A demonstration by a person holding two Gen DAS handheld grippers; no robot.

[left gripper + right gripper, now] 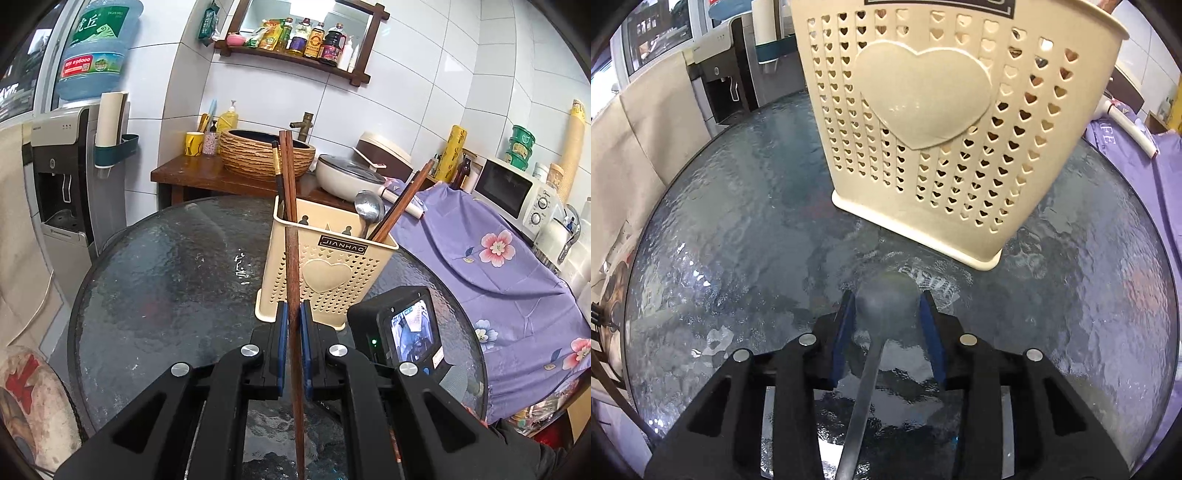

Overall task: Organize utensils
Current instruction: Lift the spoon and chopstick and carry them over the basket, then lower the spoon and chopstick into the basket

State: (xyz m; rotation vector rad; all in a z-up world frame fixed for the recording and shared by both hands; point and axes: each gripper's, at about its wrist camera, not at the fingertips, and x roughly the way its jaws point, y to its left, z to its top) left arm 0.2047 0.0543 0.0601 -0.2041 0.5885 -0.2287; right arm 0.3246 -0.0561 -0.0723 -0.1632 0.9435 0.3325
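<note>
My left gripper [294,310] is shut on a brown wooden chopstick [293,266], which stands nearly upright in front of the cream utensil holder [332,273]. In the holder are a metal spoon [369,208], a dark pair of chopsticks [286,173] at its left and a brown pair [402,203] leaning right. In the right wrist view my right gripper [886,295] points down at the glass table [738,221]. A grey metal spoon [886,308] lies there, and the blue pads [846,332] meet both sides of its bowl. Its handle runs back under the gripper. The holder [923,96] stands just beyond.
The right gripper's camera body [399,328] sits close to the right of my left gripper. A purple flowered cloth [498,266] covers things right of the round table. Behind are a wooden counter with a basket basin [266,151], a pan [351,173], a microwave [517,192] and a water dispenser [62,177].
</note>
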